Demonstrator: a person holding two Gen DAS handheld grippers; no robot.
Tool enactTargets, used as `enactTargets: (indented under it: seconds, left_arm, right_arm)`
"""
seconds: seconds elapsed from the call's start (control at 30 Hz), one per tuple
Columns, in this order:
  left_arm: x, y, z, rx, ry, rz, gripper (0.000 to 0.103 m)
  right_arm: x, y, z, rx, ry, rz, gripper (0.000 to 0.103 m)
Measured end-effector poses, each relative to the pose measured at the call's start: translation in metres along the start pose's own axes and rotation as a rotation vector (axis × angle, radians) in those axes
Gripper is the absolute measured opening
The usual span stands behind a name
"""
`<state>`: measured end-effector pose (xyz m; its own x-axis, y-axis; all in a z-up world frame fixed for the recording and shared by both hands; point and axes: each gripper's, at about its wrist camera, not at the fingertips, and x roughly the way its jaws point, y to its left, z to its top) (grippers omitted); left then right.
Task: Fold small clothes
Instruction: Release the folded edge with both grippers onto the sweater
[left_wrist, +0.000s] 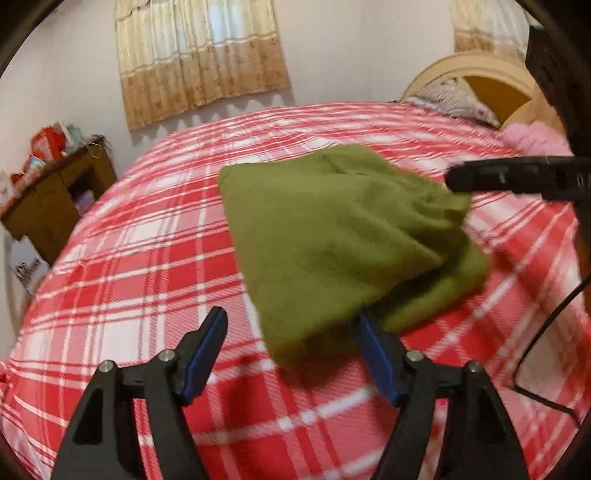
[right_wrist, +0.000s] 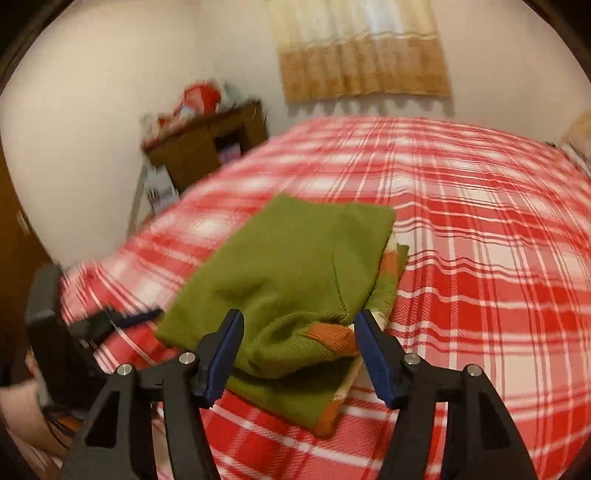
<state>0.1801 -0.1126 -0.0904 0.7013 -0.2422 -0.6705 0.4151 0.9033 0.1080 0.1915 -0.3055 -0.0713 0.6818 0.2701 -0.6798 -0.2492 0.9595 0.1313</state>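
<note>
On the red plaid bedspread (left_wrist: 147, 236) lies a folded green garment (left_wrist: 332, 229); curtains (left_wrist: 199, 55) behind; both grippers' fingers (right_wrist: 225, 354) spread.

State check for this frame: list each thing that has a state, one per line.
green garment: folded over, lying on the bed, gripped by neither claw.
left claw: open, garment's near corner between its jaws, pads not pressing.
right claw: open, garment's orange-trimmed edge between its jaws.
plaid bedspread: spread over the bed.
curtain: drawn shut.
</note>
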Motion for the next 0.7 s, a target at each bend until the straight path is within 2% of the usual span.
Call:
enactTargets:
  seconds: [0.07, 0.1, 0.13, 0.17, 0.2, 0.23, 0.27, 0.33, 0.43, 0.5, 0.53, 0.6, 0.63, 0.7]
  left_arm:
    - [0.013, 0.011, 0.004, -0.037, 0.034, 0.021, 0.073]
    - [0.016, 0.019, 0.004, -0.066, 0.044, -0.001, 0.072]
    - [0.018, 0.025, 0.004, -0.097, 0.052, -0.039, 0.064]
    - [0.018, 0.03, 0.005, -0.125, 0.058, -0.079, 0.056]
    - [0.017, 0.033, 0.005, -0.14, 0.057, -0.106, 0.052]
    - [0.013, 0.033, 0.005, -0.142, 0.046, -0.116, 0.045]
    - [0.009, 0.032, 0.006, -0.14, 0.031, -0.122, 0.038]
    - [0.003, 0.033, 0.007, -0.166, 0.008, -0.142, 0.026]
    - [-0.002, 0.04, 0.007, -0.238, -0.009, -0.181, 0.023]
    - [-0.002, 0.042, 0.005, -0.248, -0.006, -0.198, 0.022]
    - [-0.003, 0.042, 0.002, -0.24, -0.006, -0.197, 0.022]
    - [-0.002, 0.041, -0.003, -0.206, 0.009, -0.185, 0.022]
    - [-0.002, 0.041, -0.007, -0.198, 0.017, -0.183, 0.022]
    - [-0.008, 0.044, -0.013, -0.197, 0.012, -0.201, 0.023]
  right_arm:
    - [0.013, -0.001, -0.004, -0.035, 0.041, -0.009, 0.057]
    - [0.02, -0.004, -0.008, -0.04, 0.071, -0.006, 0.038]
    - [0.026, -0.006, -0.012, -0.032, 0.107, 0.018, 0.024]
    - [0.027, -0.006, -0.017, -0.029, 0.124, 0.025, 0.022]
    - [0.026, -0.005, -0.022, -0.036, 0.131, 0.019, 0.018]
    - [0.022, -0.002, -0.026, -0.045, 0.139, 0.008, 0.014]
    - [0.019, -0.001, -0.029, -0.042, 0.144, 0.003, 0.013]
    - [0.006, -0.002, -0.037, 0.035, 0.135, 0.053, 0.007]
    - [-0.01, -0.012, -0.053, 0.197, 0.098, 0.171, 0.004]
    - [-0.013, -0.013, -0.063, 0.304, 0.075, 0.284, 0.0]
    - [-0.013, -0.013, -0.07, 0.329, 0.076, 0.272, 0.0]
    - [-0.012, -0.006, -0.08, 0.27, 0.094, 0.109, 0.0]
    - [-0.018, -0.005, -0.082, 0.258, 0.061, 0.087, 0.0]
    - [-0.035, -0.012, -0.079, 0.318, -0.034, 0.124, 0.0]
